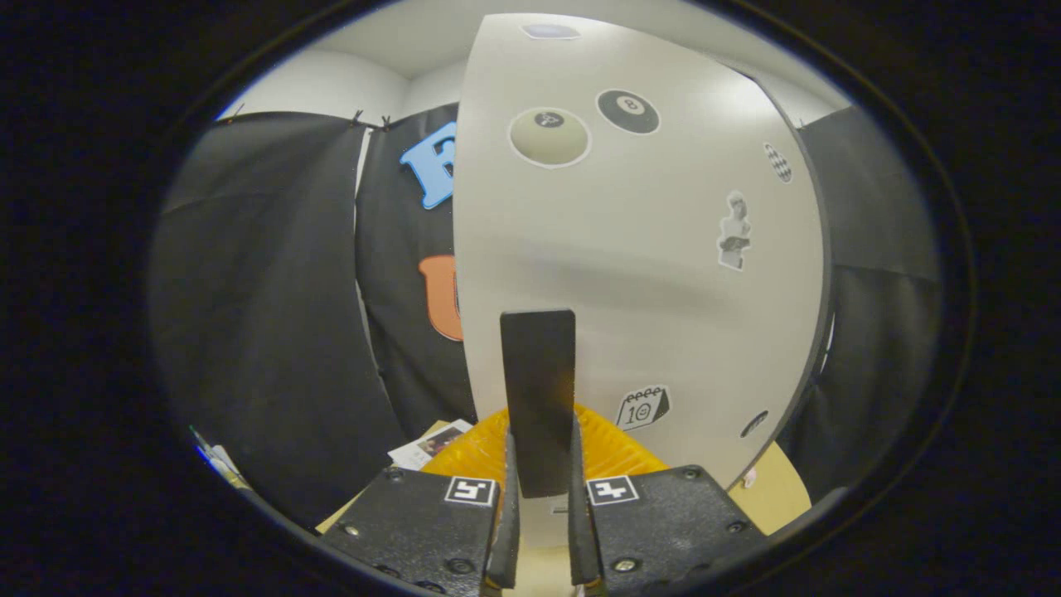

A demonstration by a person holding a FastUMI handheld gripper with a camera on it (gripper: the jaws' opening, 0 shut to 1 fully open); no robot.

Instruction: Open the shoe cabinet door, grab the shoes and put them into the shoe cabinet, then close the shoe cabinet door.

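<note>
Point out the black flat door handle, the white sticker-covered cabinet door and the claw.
Black flat door handle (538, 390): gripper view, mid-face.
White sticker-covered cabinet door (646, 249): gripper view, bare panel.
Claw (539, 489): gripper view, between fingertips, clamping the handle.

a staged recording booth, not a lived-in home: black cloth (273, 315) hangs as walls left of and beyond the fingers. just ahead of them stands a white cabinet door (646, 274) dotted with stickers (549, 137).
</note>
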